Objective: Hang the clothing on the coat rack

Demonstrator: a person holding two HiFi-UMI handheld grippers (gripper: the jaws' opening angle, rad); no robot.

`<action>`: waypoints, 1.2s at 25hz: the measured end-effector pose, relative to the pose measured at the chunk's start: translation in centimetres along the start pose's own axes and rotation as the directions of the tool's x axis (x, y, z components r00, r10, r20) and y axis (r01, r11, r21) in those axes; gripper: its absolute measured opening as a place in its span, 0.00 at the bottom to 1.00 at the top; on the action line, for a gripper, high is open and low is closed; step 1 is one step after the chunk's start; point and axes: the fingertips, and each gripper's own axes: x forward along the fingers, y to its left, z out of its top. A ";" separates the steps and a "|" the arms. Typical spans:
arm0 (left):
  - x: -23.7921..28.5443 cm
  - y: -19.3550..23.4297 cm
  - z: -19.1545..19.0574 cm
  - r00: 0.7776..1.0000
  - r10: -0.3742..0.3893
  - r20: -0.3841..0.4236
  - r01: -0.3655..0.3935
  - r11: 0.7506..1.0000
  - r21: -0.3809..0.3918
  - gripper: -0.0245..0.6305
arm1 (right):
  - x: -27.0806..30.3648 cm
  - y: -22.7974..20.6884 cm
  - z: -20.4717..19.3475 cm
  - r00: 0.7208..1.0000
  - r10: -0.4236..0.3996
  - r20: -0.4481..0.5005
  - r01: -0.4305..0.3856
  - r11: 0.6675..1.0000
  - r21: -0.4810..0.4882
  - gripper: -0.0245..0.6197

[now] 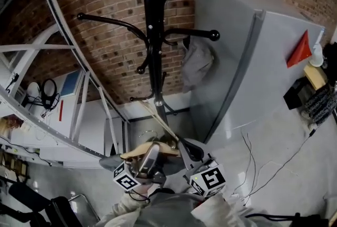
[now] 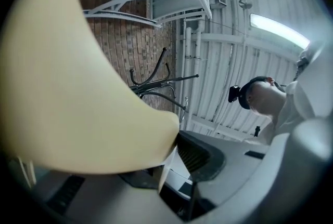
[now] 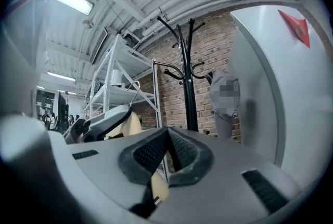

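- While both grippers sit at 6 o'clock in the head view, a cream curved wooden hanger (image 1: pixel 151 150) spans them.
- Left gripper (image 1: pixel 149 160): jaws wide, clamped on the hanger's broad arm.
- Right gripper (image 3: pixel 169 153): pads nearly together, apparently pinching the hanger's thin end.
- Grey cloth garment (image 1: pixel 196 62) hangs on the 3 o'clock hook of the black metal coat rack (image 1: pixel 152 36).

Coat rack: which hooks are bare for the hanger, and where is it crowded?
Free: the coat rack's long left hook, with bare brick wall behind it, and the short lower-left hooks. Crowded: the right hook carries a grey garment hanging close to the grey cabinet. The wooden hanger is below, in the left gripper and right gripper.
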 end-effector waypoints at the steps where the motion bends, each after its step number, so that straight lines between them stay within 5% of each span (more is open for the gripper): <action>1: -0.2 -0.1 0.0 1.000 0.008 0.006 -0.008 1.000 0.008 0.20 | -0.1 0.1 -0.2 1.000 0.010 -0.003 -0.010 1.000 0.003 0.08; 12: -1.8 1.0 0.6 0.997 0.063 0.040 -0.063 0.998 0.009 0.20 | 1.2 0.7 -1.5 0.999 0.048 -0.022 -0.048 0.999 0.024 0.08; 30: 2.7 4.8 4.3 0.996 -0.081 -0.025 0.080 0.996 -0.033 0.20 | 6.7 -2.5 0.7 0.992 -0.125 0.020 0.126 0.991 -0.052 0.08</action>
